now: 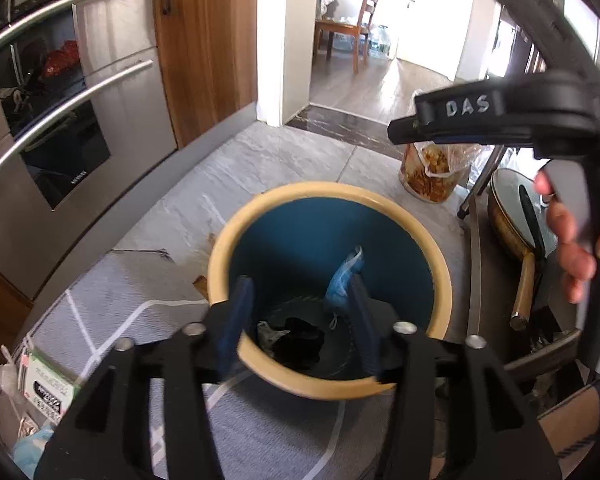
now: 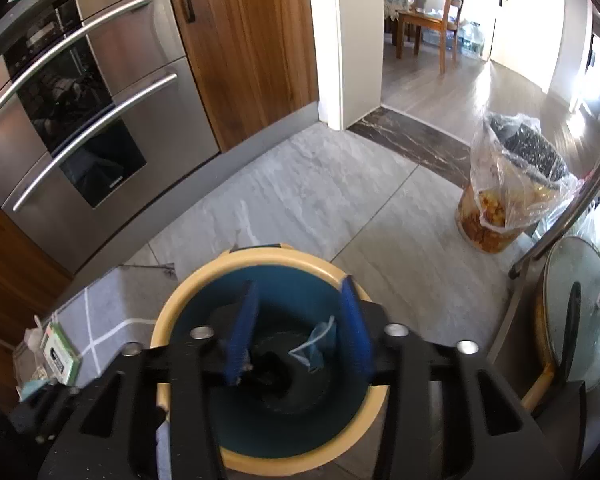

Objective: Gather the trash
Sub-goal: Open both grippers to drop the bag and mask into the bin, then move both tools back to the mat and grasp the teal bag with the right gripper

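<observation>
Both tools hang over the blue bin with the cream rim, which stands on the grey tiled floor beside the rug's edge. The left tool is spread wide and grips nothing; a blue face mask lies against its right finger, seemingly dropping into the bin. The right tool is likewise wide open and empty. This looks like the release step. Next: fetch the litter at the rug's far-left edge.
</observation>
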